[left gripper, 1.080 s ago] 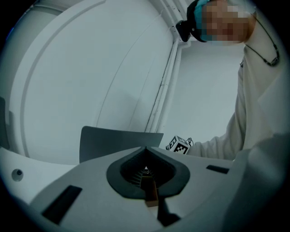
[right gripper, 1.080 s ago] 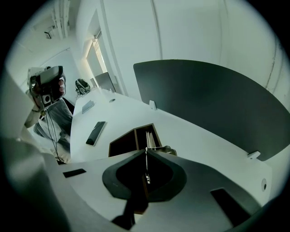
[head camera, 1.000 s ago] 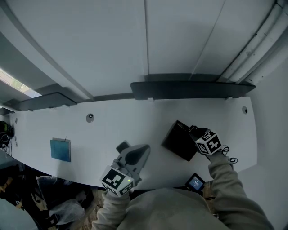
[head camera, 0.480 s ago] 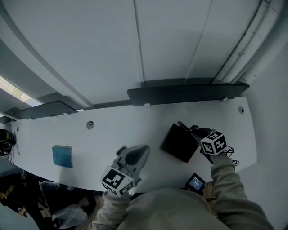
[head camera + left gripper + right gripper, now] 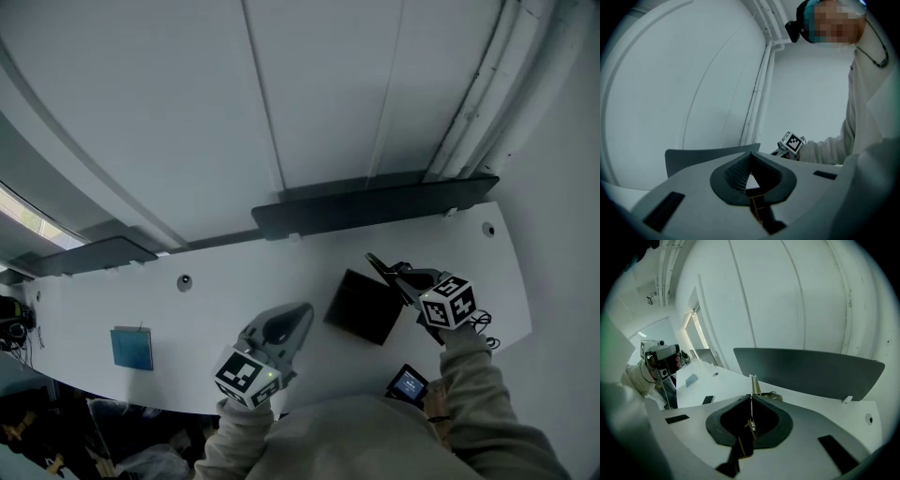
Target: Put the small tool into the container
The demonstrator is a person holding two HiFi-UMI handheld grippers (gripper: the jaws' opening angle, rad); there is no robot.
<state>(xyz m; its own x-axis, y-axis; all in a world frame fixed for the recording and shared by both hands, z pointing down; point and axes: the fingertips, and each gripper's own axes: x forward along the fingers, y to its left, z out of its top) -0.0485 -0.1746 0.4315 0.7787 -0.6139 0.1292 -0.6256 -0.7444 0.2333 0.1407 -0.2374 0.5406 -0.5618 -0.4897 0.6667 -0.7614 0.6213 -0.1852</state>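
The black square container (image 5: 359,307) lies on the white desk (image 5: 234,291), right of centre. My right gripper (image 5: 388,274) hovers at the container's far right corner, shut on the small tool (image 5: 375,263), a thin pale blade that sticks out past the tips. In the right gripper view the small tool (image 5: 753,384) stands up from the closed jaws. My left gripper (image 5: 302,312) is held over the desk's near edge, left of the container, jaws together with nothing in them. In the left gripper view the left gripper (image 5: 750,155) points up toward the wall.
A dark partition (image 5: 375,204) runs along the desk's far edge. A blue pad (image 5: 130,348) lies at the left and a phone (image 5: 409,382) at the near right edge. Cable grommets (image 5: 185,280) sit in the desk top. The person's sleeve (image 5: 473,384) is below the right gripper.
The right gripper has drifted a little right and away from the container's middle, and the tool now shows beyond its tips. The head view has tilted upward. The left gripper has hardly moved.
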